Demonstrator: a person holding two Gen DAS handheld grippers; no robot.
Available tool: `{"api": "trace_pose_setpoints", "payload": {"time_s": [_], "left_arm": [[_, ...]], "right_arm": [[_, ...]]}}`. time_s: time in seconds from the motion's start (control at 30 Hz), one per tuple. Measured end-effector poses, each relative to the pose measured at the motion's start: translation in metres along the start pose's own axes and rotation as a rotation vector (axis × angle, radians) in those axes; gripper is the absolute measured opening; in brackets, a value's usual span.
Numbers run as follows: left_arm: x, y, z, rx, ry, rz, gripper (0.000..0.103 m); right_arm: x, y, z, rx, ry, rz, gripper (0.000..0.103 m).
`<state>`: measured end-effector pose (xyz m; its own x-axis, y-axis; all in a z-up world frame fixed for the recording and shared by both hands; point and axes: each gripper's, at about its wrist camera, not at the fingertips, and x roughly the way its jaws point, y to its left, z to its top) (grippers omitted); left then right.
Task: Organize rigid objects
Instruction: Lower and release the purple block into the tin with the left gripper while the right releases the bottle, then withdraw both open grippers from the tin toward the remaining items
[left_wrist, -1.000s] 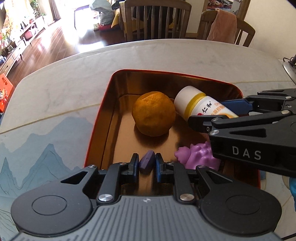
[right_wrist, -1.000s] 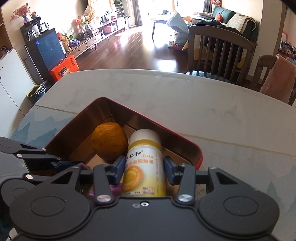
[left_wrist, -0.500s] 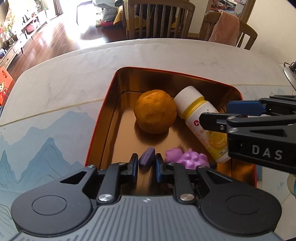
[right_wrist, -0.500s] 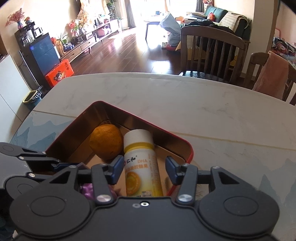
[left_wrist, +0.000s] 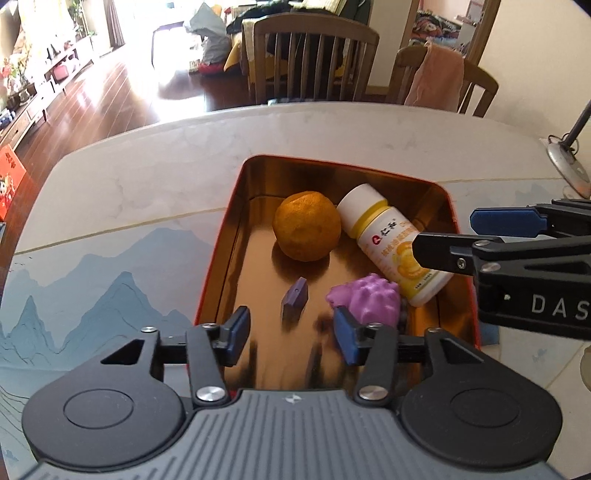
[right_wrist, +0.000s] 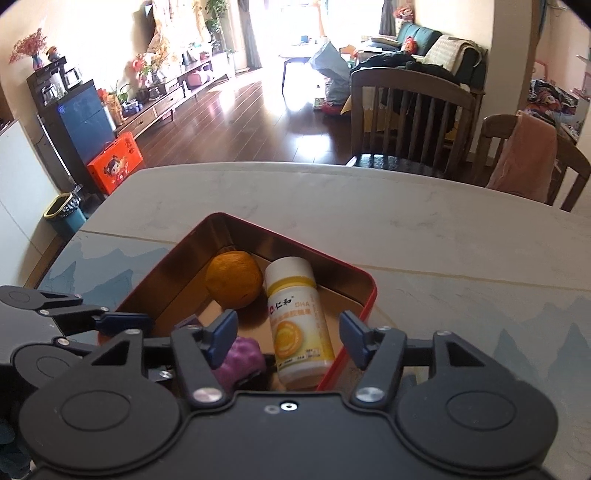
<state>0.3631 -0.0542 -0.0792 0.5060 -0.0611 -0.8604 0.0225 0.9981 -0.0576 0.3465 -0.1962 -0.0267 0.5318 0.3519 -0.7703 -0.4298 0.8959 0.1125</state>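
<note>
A red tin tray (left_wrist: 448, 201) with a gold inside holds an orange (left_wrist: 306, 225), a white and yellow pill bottle (left_wrist: 391, 243) lying on its side, a spiky purple toy (left_wrist: 364, 299) and a small purple block (left_wrist: 294, 297). My left gripper (left_wrist: 291, 334) is open and empty, raised at the tray's near edge, the block lying free beyond it. My right gripper (right_wrist: 288, 334) is open and empty above the bottle (right_wrist: 299, 321), and shows at the right of the left wrist view (left_wrist: 476, 240). The orange (right_wrist: 234, 278) and tray (right_wrist: 371, 295) show in the right wrist view.
The tray sits on a marble table (left_wrist: 147, 177) with a blue mountain print (left_wrist: 92, 277). Two wooden chairs (left_wrist: 310, 62) stand at the far edge, one with a pink cloth (left_wrist: 439, 79). A lamp base (left_wrist: 565, 162) stands at the right.
My left gripper opened and let the purple block drop into the tray, then lifted back. My right gripper opened wider, released the bottle and drew back from it.
</note>
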Motion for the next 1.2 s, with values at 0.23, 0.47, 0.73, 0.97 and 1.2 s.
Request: {"api": "trace_pose_setpoints", "payload": {"time_s": [0.23, 0.47, 0.73, 0.97, 1.2], "left_arm": [[-0.029, 0.001, -0.009, 0.020, -0.041, -0.016, 0.050], [-0.058, 0.004, -0.020, 0.039, -0.079, -0.031, 0.050], [-0.086, 0.011, -0.039, 0.059, -0.115, -0.053, 0.057], [-0.108, 0.017, -0.058, 0.073, -0.146, -0.069, 0.065], [-0.126, 0.028, -0.079, 0.073, -0.172, -0.085, 0.074]], "right_arm": [[-0.025, 0.009, -0.008, 0.023, -0.027, -0.008, 0.069], [-0.048, 0.021, -0.019, 0.038, -0.059, -0.011, 0.074], [-0.073, 0.033, -0.040, 0.066, -0.092, -0.023, 0.085], [-0.092, 0.044, -0.060, 0.098, -0.127, -0.028, 0.097], [-0.104, 0.053, -0.083, 0.117, -0.159, -0.033, 0.103]]}}
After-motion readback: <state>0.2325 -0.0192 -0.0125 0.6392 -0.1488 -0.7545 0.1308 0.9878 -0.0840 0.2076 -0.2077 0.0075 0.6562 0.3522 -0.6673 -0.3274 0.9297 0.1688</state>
